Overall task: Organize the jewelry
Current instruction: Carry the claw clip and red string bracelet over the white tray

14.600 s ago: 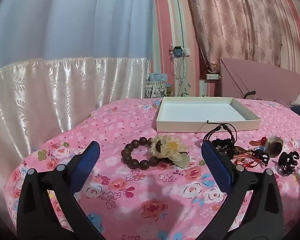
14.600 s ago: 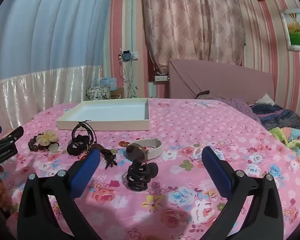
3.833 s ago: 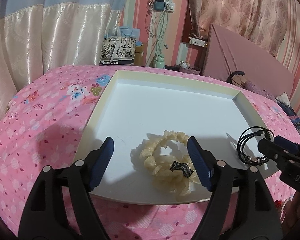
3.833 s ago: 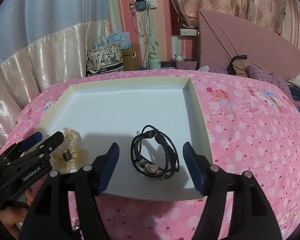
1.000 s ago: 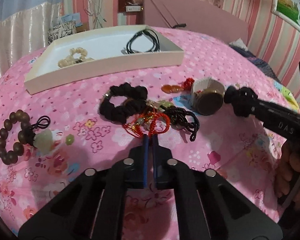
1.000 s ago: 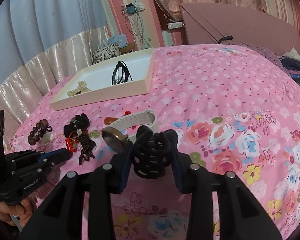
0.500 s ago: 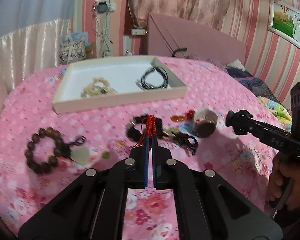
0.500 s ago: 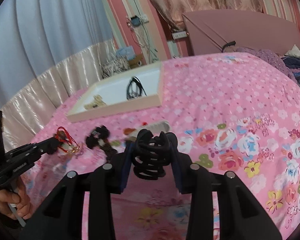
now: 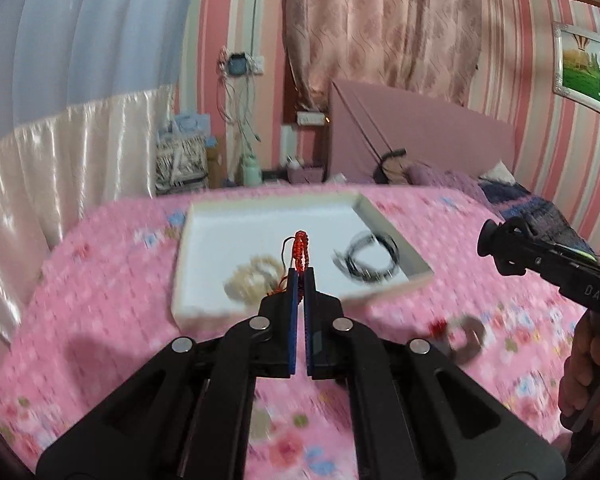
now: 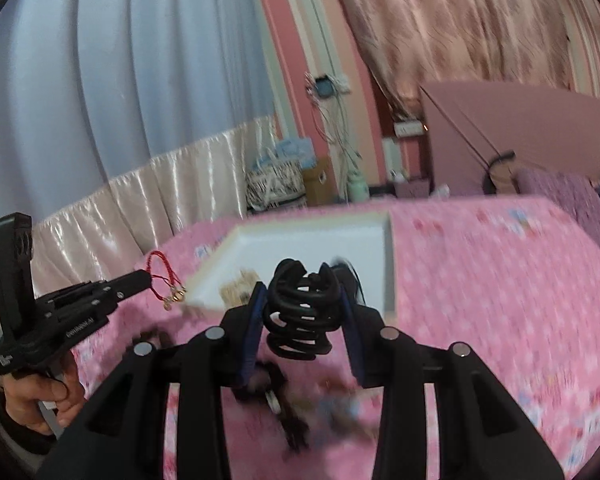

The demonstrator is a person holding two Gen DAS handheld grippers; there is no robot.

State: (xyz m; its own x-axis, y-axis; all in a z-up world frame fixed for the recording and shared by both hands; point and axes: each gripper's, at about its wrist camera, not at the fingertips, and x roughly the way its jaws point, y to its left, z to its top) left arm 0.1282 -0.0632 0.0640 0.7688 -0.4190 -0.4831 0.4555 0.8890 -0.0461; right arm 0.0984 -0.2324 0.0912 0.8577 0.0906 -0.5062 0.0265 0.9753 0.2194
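My left gripper (image 9: 301, 274) is shut on a red cord bracelet (image 9: 299, 250) and holds it in the air just short of the white tray (image 9: 204, 216). The bracelet with its gold charm also shows in the right wrist view (image 10: 165, 278). In the tray lie a cream flower scrunchie (image 9: 249, 282) and a black cord bracelet (image 9: 366, 256). My right gripper (image 10: 302, 300) is shut on a black hair claw clip (image 10: 302, 310), held above the bed in front of the tray (image 10: 300, 232). The right gripper also shows at the right of the left wrist view (image 9: 496, 240).
A watch with a cream strap (image 9: 462, 336) and a small red piece (image 9: 436, 326) lie on the pink flowered bedspread (image 9: 100, 320) right of the tray. Dark blurred jewelry (image 10: 284, 400) lies below my right gripper. A headboard (image 9: 420, 128) and curtains stand behind.
Both grippers have lifted off the bedspread and moved toward the tray, the left with the red bracelet, the right with the claw clip. The view is motion-blurred.
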